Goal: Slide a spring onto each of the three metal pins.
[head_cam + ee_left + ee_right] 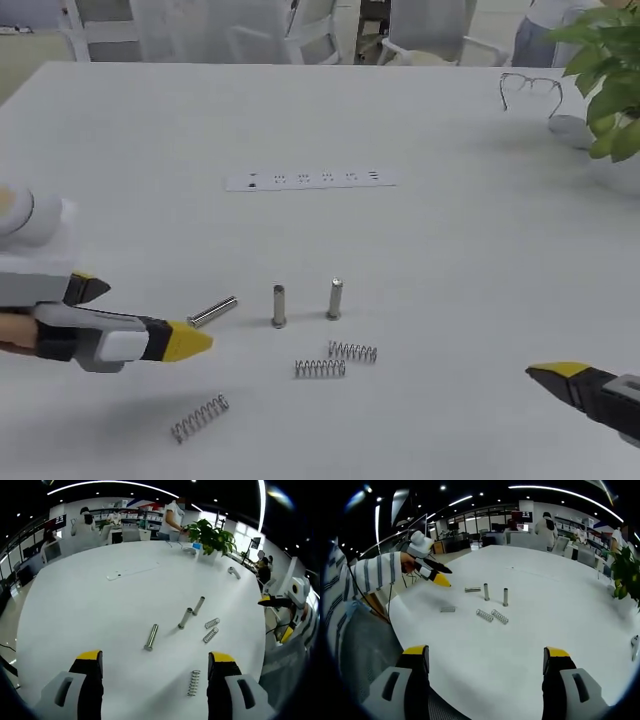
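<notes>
Pins [279,305]: two upright, one lying. Three springs [320,369] loose, near edge of counter [450,250]. Left hand-held gripper [155,662], right hand-held gripper [487,655]: released.

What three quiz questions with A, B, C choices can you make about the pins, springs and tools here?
1. Where is the lying pin?
A. left of the two standing pins
B. right of them
C. in a tool

2. How many springs are on the table?
A. two
B. three
C. five

3. The left tool is:
A. shut on a spring
B. shut on a pin
C. open and empty

1 A: it lies flat, left of both upright ones.
2 B: three separate coils show.
3 C: its jaws stand apart with nothing between.
</notes>
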